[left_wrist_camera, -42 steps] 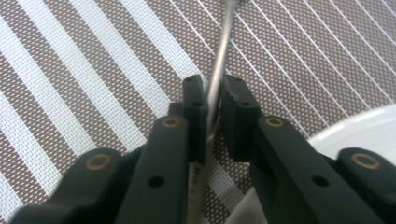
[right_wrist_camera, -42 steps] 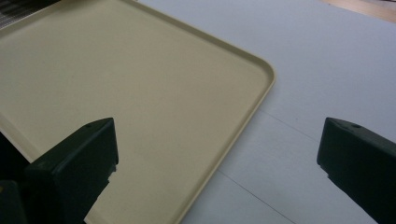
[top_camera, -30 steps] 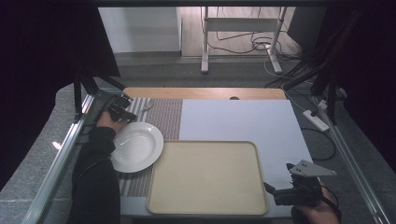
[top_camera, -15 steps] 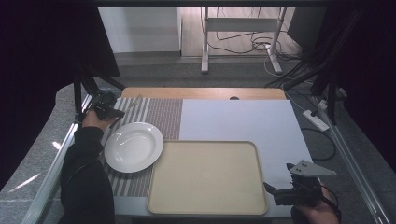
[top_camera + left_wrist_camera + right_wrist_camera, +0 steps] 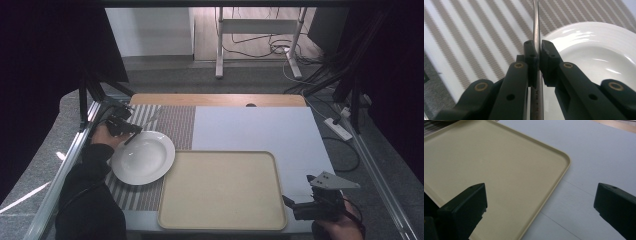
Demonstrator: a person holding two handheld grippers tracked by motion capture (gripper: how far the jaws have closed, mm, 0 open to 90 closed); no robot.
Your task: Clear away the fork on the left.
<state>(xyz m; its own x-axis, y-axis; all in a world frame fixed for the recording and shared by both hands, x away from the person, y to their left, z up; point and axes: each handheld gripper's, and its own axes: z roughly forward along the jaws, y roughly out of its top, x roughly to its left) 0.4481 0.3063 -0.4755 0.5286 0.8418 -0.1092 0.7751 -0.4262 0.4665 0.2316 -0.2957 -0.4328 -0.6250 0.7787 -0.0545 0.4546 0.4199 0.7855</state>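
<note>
My left gripper [image 5: 128, 130] [image 5: 538, 47] is shut on the thin handle of a metal utensil [image 5: 535, 20] [image 5: 149, 120], which lies slanted over a striped placemat [image 5: 172, 122] [image 5: 474, 37]. The far end of the utensil is too small to identify. Right beside the jaws sits a white plate [image 5: 142, 157] [image 5: 594, 57], its rim close to the gripper. My right gripper [image 5: 290, 204] [image 5: 541, 188] stands open at the front right, above the near right corner of a beige tray [image 5: 222, 190] [image 5: 499, 165], with nothing between its fingers.
A pale grey sheet [image 5: 250, 130] [image 5: 599, 145] covers the right part of the table under the tray. A metal frame rail [image 5: 75, 150] runs along the left table edge, close to the left hand. Another rail [image 5: 380, 175] borders the right.
The left hand swung out toward the table's left edge, then came back toward the plate's rim. The right gripper and the tray have stayed still.
</note>
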